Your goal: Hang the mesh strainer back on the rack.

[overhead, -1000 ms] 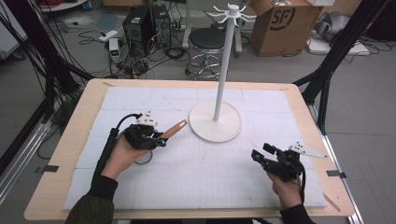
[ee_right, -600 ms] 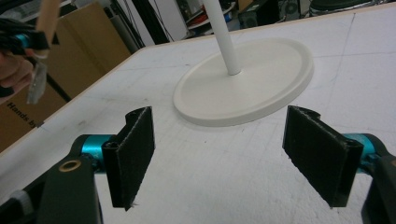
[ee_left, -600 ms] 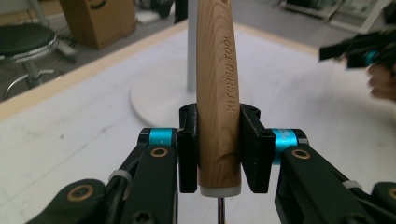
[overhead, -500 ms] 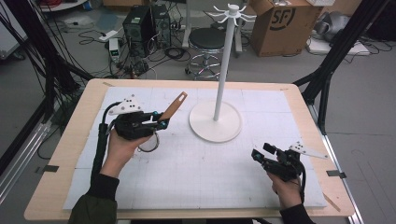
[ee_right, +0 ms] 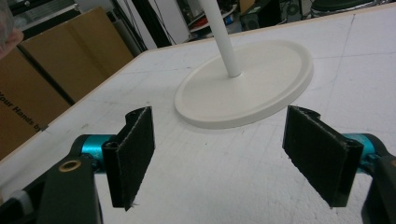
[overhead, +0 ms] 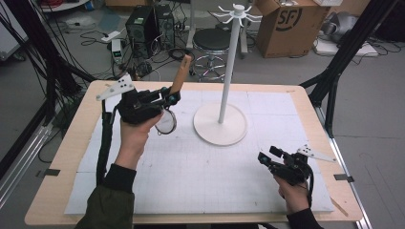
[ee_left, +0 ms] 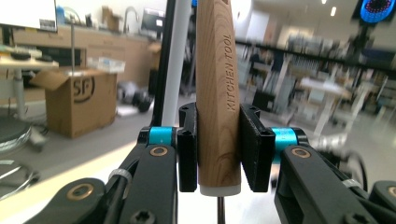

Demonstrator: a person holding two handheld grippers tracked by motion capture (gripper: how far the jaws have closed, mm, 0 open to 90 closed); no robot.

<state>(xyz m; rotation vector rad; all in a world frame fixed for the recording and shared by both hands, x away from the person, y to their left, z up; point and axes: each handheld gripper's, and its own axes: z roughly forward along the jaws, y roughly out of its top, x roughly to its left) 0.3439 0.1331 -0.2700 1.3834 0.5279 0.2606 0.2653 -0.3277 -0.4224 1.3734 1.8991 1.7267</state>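
- L tool point(overhead: 168, 98) clamped on strainer point(overhead: 177, 83) handle, lifted off bench point(overhead: 67, 157), near stand point(overhead: 228, 71).
- R tool point(overhead: 265, 159) wide, empty, low over bench.
- Pickup looks done; prob. left: hang on stand's top hooks.

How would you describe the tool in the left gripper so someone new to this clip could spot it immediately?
Start at the tall white stand in the middle of the table. To its left, the left gripper is raised off the mat, shut on a wooden handle that points up. That handle is stamped KITCHEN TOOL, and a round wire head hangs below it, unlike anything else on the table.
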